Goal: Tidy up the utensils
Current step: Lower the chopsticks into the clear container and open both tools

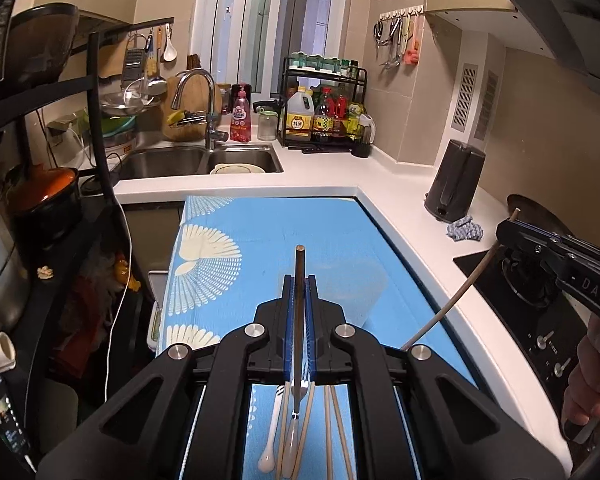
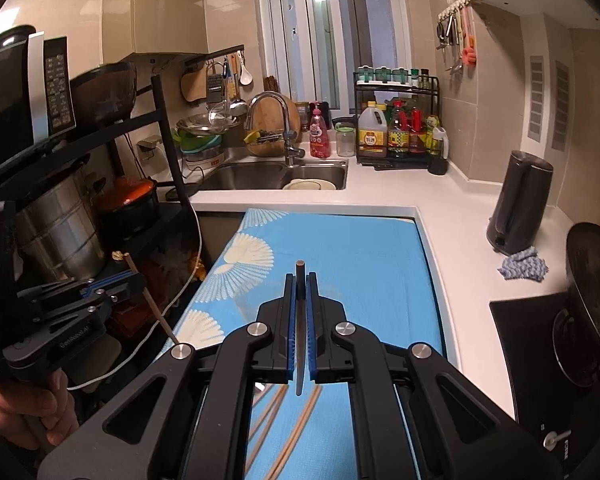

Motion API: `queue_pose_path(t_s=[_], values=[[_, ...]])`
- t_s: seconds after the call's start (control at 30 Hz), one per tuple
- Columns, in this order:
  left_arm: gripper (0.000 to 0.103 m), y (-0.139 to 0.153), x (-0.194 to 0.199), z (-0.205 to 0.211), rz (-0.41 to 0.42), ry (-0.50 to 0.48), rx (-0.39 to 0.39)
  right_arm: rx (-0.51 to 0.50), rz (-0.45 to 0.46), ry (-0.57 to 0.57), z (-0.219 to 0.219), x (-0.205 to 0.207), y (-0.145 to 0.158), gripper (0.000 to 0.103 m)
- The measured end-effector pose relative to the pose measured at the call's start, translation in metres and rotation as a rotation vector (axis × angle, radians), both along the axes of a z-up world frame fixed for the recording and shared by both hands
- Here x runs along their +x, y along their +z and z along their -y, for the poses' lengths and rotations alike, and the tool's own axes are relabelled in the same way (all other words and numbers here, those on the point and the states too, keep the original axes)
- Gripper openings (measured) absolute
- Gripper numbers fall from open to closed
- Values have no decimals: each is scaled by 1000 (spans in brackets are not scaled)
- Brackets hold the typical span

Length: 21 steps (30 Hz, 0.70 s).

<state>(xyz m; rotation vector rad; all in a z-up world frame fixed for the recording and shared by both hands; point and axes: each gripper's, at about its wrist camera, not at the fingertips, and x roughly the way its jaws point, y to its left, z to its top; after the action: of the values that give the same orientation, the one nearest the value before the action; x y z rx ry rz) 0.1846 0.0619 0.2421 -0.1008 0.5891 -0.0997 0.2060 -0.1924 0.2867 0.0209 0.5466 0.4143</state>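
Your left gripper has its fingers clenched on a thin, stiff, light chopstick above the blue patterned mat. Your right gripper clamps another chopstick. Both are slick; grip mid-length to stop pivoting.

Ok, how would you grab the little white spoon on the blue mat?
The white spoon lies flat on the blue mat with a chopstick close beside it, so probably pinch across its thin handle, coming straight down from above.
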Motion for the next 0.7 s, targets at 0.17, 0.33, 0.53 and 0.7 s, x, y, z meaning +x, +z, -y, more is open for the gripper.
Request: queue_pose_path(t_s=[0.17, 0.33, 0.53, 0.7], values=[[5, 39, 26, 2, 46, -17, -8, 23, 31, 14, -3, 26, 38, 5], [5, 71, 54, 8, 116, -13, -16, 23, 98, 3, -11, 51, 67, 5], [5, 43, 101, 17, 73, -15, -17, -6, 66, -34, -24, 89, 31, 5], [5, -10, 133, 17, -42, -25, -19, -33, -48, -45, -29, 120, -26, 5]])
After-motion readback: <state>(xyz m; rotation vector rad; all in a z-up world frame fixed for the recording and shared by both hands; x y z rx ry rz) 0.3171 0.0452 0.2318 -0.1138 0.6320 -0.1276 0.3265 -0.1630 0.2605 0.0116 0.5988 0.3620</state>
